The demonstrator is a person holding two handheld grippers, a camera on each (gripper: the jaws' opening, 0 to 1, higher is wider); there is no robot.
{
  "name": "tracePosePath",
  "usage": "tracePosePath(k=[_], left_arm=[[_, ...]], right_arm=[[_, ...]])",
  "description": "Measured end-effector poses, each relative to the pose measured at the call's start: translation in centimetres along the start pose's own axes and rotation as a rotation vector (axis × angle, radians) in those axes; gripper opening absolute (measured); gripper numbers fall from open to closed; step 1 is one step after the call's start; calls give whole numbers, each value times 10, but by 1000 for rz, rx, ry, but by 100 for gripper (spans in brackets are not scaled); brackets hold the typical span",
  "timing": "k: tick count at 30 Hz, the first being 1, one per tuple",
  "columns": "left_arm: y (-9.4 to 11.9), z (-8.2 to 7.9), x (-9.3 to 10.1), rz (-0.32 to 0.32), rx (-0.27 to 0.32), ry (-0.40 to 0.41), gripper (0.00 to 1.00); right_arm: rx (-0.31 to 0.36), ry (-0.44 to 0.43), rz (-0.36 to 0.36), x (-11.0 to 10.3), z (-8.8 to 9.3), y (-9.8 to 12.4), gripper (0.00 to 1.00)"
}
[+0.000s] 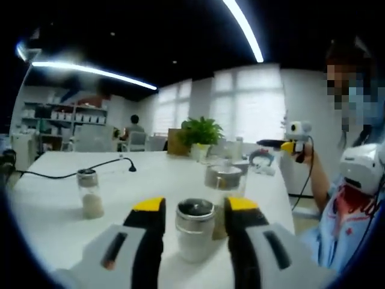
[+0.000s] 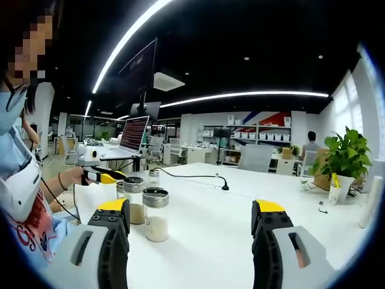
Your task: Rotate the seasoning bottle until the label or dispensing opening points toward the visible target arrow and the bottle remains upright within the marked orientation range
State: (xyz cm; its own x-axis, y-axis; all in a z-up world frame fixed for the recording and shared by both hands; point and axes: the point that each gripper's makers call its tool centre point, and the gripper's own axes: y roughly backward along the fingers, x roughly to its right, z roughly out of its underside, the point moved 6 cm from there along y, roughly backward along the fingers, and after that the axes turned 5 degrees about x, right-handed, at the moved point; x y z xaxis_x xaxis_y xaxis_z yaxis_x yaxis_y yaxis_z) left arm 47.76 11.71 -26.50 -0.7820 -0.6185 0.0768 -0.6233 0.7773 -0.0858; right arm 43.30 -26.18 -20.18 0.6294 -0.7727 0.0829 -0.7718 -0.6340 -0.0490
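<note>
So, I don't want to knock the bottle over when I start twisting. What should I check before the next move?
1. Seasoning bottle between the left tool's jaws: ok.
2. Jaws closed on it: not ok, gaps on both sides.
3. Bottle upright on the table: ok.
4. Target arrow located: cannot tell.
5. Which way the label or opening faces: cannot tell.
6. Right tool open and holding nothing: ok.
</note>
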Motion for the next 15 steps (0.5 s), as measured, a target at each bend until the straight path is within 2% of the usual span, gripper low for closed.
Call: tracePosePath(k=[7,10,15], left_arm=[[15,-8,5,-36,0,-6,40],[22,-10,9,-52,-20,-58,40],[32,-14,10,-77,0,-29,40]], right_arm=[[1,2,1,0,-1,0,86],[3,1,0,-1,-1,0,86],[-2,-3,-8,-2,-1,-1,86]])
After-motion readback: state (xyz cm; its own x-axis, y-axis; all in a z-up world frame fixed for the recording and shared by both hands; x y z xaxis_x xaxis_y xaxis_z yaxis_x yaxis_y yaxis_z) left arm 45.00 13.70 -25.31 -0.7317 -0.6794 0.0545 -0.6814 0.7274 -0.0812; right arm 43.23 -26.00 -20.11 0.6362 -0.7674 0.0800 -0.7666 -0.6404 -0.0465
